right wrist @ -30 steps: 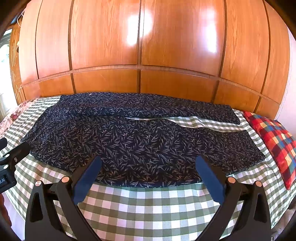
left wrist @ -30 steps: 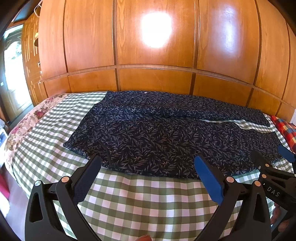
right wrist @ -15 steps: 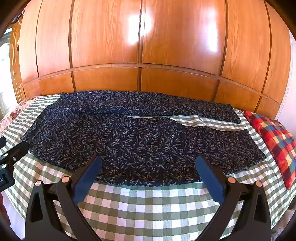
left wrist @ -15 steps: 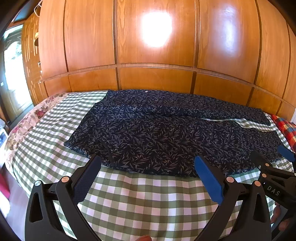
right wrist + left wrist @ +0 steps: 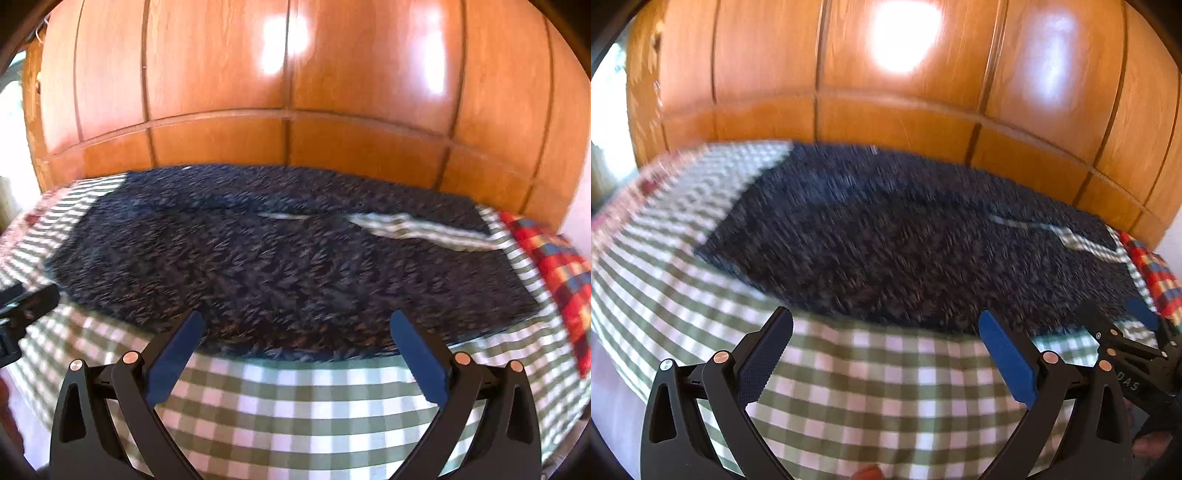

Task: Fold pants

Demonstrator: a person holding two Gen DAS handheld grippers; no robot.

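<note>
Dark navy leaf-print pants (image 5: 886, 240) lie spread flat on a green-and-white checked bed cover (image 5: 886, 387), waist to the left, legs to the right; they also show in the right wrist view (image 5: 288, 266). My left gripper (image 5: 886, 325) is open and empty, just short of the pants' near edge. My right gripper (image 5: 295, 325) is open and empty, its tips over the near edge of the near leg. The right gripper also shows in the left wrist view (image 5: 1123, 332). Both views are blurred by motion.
A glossy wooden panelled wall (image 5: 295, 92) stands behind the bed. A red plaid pillow (image 5: 554, 266) lies at the right end. A floral sheet edge (image 5: 613, 218) shows at the left. The bed's near edge (image 5: 295, 454) drops off below the grippers.
Both cameras have moved forward toward the pants and the views are now blurred. Both grippers stay open. The pants lie as before.
</note>
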